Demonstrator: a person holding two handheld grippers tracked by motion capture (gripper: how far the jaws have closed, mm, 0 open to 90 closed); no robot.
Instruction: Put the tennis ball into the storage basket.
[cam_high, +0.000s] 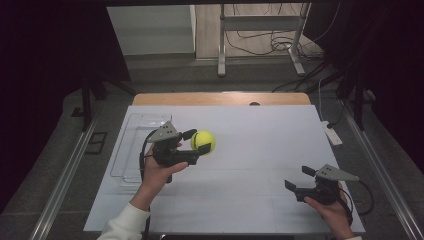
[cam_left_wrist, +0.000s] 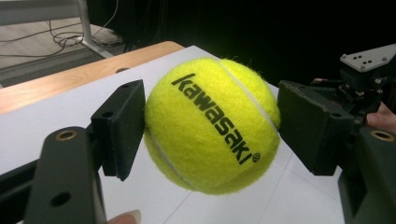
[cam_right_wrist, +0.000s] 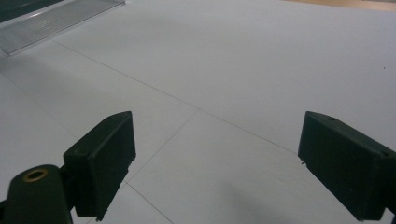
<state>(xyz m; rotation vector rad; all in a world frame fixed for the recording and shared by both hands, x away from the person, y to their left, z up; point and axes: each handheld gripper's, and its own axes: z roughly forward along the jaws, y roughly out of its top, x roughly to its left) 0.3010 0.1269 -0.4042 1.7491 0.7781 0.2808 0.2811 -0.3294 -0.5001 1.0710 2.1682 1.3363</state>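
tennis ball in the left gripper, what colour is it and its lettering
The tennis ball is bright yellow with black lettering; the left gripper view shows it best.

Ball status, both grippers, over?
Left gripper shut on ball, held above table. Right gripper open, empty. Tray at left, nothing in the way.

Two handheld units, black bodies. Left gripper (cam_high: 196, 142): grey three-cornered plate on top with small screw holes, black cable looping down along the wrist, white long sleeve (cam_high: 124, 223) at the forearm. Block-shaped black pads (cam_left_wrist: 120, 127), flat faces, a small hole in the pad edge; brass-ringed holes in the arms behind them. Right gripper (cam_high: 298, 179): same grey plate, same black build, thin black cable curling off at the hand's outer side. Pads (cam_right_wrist: 103, 158) matte, squared corners, brass insert behind one of them.
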